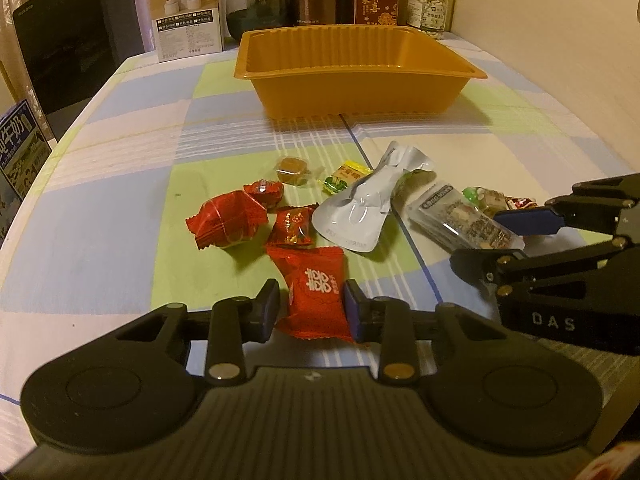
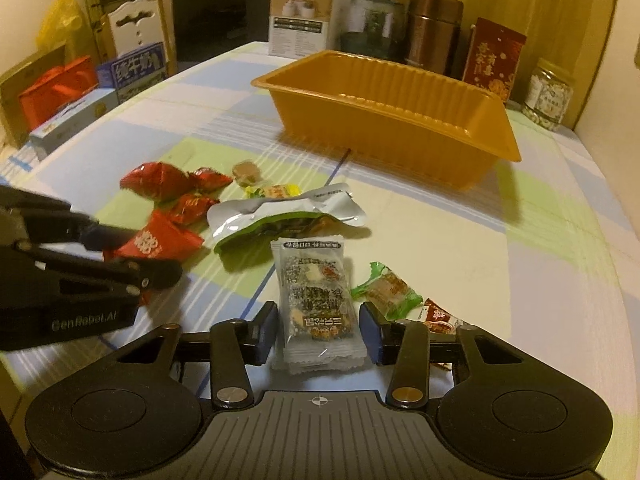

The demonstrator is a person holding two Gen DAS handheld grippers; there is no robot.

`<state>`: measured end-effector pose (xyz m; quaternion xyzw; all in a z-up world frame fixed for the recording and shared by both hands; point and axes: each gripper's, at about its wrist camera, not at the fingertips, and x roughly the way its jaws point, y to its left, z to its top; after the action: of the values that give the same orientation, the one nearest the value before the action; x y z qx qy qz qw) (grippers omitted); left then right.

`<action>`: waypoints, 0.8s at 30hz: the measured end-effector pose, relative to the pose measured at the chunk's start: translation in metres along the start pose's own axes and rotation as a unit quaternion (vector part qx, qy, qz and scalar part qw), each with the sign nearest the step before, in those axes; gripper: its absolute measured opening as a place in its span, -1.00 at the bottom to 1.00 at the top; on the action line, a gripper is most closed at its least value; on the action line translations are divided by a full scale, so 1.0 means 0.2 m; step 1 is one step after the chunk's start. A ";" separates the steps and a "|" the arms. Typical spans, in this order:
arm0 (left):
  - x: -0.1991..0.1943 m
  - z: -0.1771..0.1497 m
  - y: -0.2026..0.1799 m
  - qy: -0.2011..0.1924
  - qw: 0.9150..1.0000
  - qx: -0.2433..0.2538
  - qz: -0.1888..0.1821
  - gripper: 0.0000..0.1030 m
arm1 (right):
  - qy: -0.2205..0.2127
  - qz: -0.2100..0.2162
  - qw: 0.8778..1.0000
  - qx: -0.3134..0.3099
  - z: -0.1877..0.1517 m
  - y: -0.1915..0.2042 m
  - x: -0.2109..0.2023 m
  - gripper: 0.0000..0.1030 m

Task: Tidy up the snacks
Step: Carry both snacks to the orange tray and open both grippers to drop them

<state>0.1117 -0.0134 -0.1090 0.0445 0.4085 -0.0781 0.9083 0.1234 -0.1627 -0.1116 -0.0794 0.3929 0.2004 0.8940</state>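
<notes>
Pickup step, both hands. Left tool (image 1: 311,308) clamped on red candy packet (image 1: 316,292), well short of orange tray (image 1: 360,76). Right tool (image 2: 318,330) straddles clear sesame-bar packet (image 2: 316,304), pads not yet pressing. Next: finish squeeze, lift both, carry into tray.

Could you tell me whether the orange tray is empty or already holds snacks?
Empty: the orange tray shows only bare ribbed walls and floor.

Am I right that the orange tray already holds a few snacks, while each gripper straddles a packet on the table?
Not quite. The orange tray is empty, as the right wrist view shows; all snacks lie on the tablecloth. The rest holds: the left gripper straddles the red packet, the right gripper the clear packet.
</notes>
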 end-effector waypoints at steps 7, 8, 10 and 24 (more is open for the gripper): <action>0.01 -0.01 -0.02 -0.005 1.000 0.015 0.006 -0.50 | 0.005 0.009 1.000 0.019 0.00 -0.01 0.01 -0.14; 0.00 -0.01 -0.02 -0.005 1.000 0.014 0.007 -0.52 | 0.005 0.009 1.000 0.021 0.00 -0.01 0.01 -0.19; -0.01 -0.01 -0.02 -0.005 1.000 0.014 0.010 -0.54 | 0.005 0.008 1.000 0.024 -0.01 -0.01 -0.01 -0.22; -0.18 0.13 0.01 -0.036 0.999 -0.005 -0.010 -0.55 | -0.055 -0.015 0.996 0.065 0.09 -0.03 -0.23 -0.24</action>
<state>0.1076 -0.0120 -0.0638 0.0334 0.3761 -0.0865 0.9219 0.1107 -0.1768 -0.0653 -0.0158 0.3538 0.1654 0.9204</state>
